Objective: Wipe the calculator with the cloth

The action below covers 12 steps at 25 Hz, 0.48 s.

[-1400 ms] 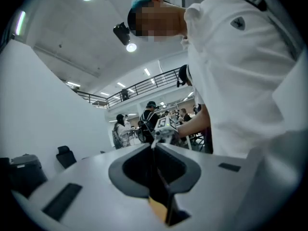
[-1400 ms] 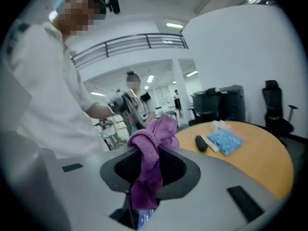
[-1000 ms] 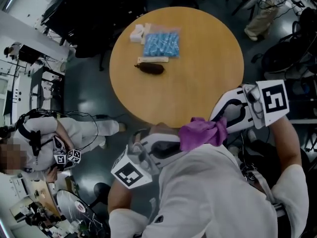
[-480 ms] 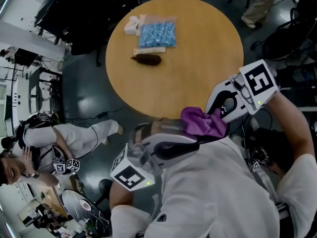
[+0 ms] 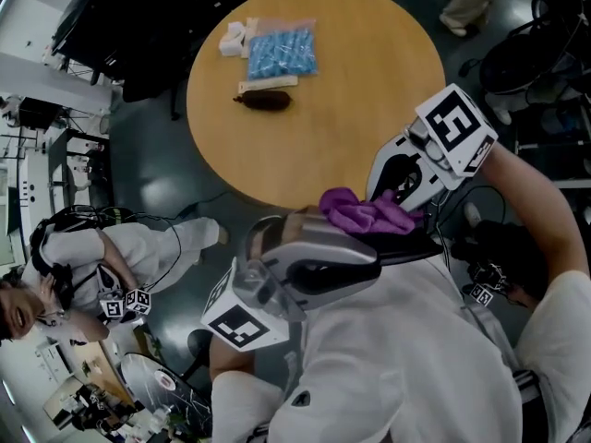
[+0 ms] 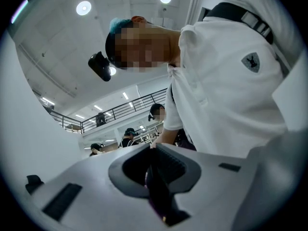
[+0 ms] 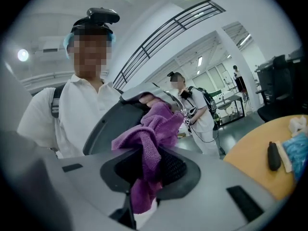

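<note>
Cloth (image 5: 369, 215) is pinched in my right gripper (image 7: 149, 167), just off the table's (image 5: 369, 109) near edge. My left gripper (image 6: 156, 172) is clamped narrow on a thin dark slab (image 6: 159, 191).

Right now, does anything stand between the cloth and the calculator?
Nothing visible does. The right gripper holds the cloth against the calculator, which the left gripper clamps.

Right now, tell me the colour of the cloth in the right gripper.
Purple. The cloth shows best in the right gripper view, clamped in the right gripper.
</note>
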Motion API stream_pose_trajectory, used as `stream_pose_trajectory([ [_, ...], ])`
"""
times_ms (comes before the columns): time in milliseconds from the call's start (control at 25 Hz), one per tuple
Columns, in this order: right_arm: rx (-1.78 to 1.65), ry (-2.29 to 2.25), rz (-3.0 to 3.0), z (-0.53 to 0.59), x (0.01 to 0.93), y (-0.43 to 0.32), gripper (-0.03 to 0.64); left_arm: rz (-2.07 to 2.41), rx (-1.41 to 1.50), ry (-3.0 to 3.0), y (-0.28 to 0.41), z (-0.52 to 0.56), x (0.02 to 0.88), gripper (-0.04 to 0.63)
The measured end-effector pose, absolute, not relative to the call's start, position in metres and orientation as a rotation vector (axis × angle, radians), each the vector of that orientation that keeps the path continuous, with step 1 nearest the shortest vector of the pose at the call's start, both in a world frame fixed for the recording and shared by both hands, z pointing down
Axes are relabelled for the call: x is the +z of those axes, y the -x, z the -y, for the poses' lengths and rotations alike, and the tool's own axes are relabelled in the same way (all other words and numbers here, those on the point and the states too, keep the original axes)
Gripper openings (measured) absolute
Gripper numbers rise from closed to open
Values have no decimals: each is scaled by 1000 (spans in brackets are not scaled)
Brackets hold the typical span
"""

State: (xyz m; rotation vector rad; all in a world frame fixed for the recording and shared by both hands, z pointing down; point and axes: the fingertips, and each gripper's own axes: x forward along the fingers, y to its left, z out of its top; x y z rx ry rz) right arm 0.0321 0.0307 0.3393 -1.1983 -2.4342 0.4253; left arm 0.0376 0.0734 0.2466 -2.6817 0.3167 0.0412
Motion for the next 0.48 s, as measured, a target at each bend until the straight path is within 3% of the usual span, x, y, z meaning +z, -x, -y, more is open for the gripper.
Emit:
stream_pose_trajectory([
  [480,724,1335,2424,-59,366,-21,91,-408,161,2694,-22,-70,226,43],
])
